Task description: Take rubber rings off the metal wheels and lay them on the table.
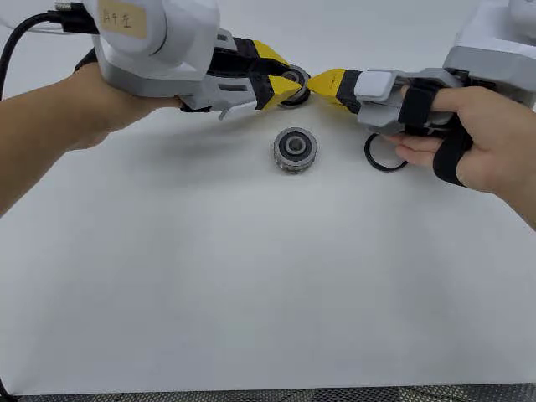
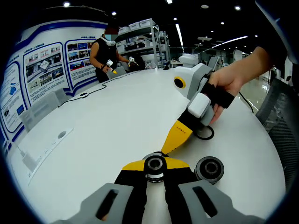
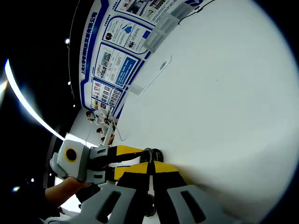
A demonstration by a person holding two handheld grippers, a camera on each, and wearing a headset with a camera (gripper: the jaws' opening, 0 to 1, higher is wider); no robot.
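My left gripper (image 1: pixel 289 86) (image 2: pixel 155 163) is shut on a metal wheel (image 1: pixel 297 95) (image 2: pixel 155 168) and holds it just above the white table (image 1: pixel 251 276). From the right, my right gripper (image 1: pixel 316 82) (image 3: pixel 150 167) meets that wheel (image 3: pixel 153 155), its yellow jaws pinched together on the black rubber ring at the rim. A second wheel (image 1: pixel 295 149) (image 2: pixel 209 169) lies flat on the table below the two grippers, its dark ring still on it. One loose rubber ring (image 1: pixel 382 157) (image 2: pixel 205 135) lies on the table under the right hand.
The table's front edge (image 1: pixel 268 392) runs along the bottom of the head view. A black cable (image 1: pixel 15 43) trails from the left gripper. At the table's far end a person (image 2: pixel 106 51) stands before shelves (image 2: pixel 145 37).
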